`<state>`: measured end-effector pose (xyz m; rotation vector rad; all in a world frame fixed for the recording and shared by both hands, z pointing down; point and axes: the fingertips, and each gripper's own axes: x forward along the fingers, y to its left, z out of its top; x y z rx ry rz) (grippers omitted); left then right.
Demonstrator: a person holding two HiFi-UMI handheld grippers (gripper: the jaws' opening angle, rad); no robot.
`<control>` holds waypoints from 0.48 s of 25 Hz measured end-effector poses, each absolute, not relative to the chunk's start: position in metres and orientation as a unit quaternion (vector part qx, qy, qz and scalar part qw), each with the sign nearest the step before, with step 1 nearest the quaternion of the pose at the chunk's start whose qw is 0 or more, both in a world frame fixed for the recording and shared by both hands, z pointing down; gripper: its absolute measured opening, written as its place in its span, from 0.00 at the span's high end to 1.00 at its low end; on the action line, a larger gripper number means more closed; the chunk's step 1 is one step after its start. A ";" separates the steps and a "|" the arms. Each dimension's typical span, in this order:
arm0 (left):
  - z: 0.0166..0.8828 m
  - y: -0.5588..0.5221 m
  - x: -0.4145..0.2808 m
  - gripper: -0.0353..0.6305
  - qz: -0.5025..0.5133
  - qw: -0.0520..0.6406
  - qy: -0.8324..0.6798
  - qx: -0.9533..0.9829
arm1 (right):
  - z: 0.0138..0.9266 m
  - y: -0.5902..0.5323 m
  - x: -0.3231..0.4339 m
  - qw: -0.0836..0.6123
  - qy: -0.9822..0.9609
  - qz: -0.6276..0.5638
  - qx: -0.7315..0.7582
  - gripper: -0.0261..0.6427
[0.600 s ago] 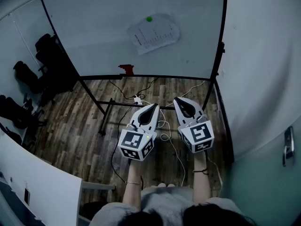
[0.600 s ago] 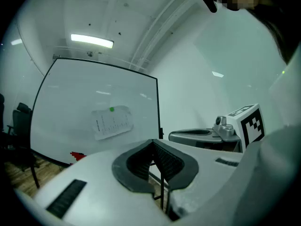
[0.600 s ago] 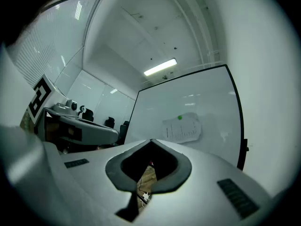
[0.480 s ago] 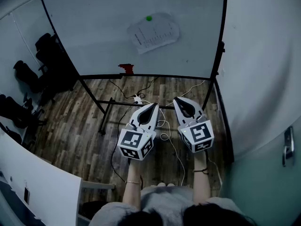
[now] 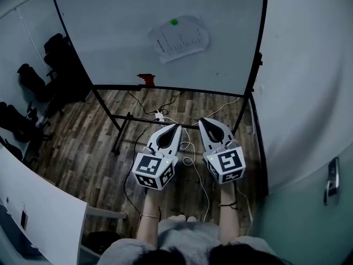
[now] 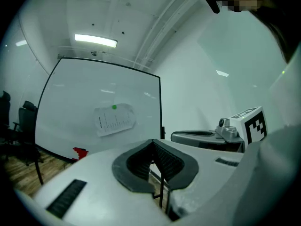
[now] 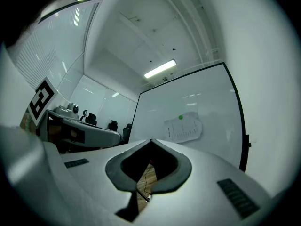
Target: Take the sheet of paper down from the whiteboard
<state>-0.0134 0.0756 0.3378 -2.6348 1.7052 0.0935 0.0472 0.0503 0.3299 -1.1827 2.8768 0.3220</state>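
Note:
A printed sheet of paper (image 5: 181,38) hangs on the whiteboard (image 5: 121,32), pinned near its top by a green round magnet (image 5: 174,22). The same paper (image 6: 114,120) and paper (image 7: 183,128) show ahead in both gripper views, well beyond the jaws. My left gripper (image 5: 177,126) and right gripper (image 5: 201,120) are held side by side over the floor, a good way short of the board, both pointing at it. Both are shut with nothing between the jaws. A red eraser (image 5: 146,80) sits on the board's bottom rail.
The whiteboard stands on a black frame (image 5: 122,126) with cables (image 5: 190,148) on the wood floor. Dark office chairs (image 5: 33,87) stand at the left. A white wall (image 5: 309,76) with a door handle (image 5: 331,175) runs along the right. A white table edge (image 5: 38,208) lies at lower left.
The view has shifted slightly: both grippers sit a little lower and further left in the head view. The jaws stay shut and the paper hangs unchanged.

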 end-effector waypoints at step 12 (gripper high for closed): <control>0.354 0.078 -0.025 0.94 0.017 -0.018 0.576 -0.817 | 0.339 0.046 0.036 0.029 0.930 0.071 -0.359 0.96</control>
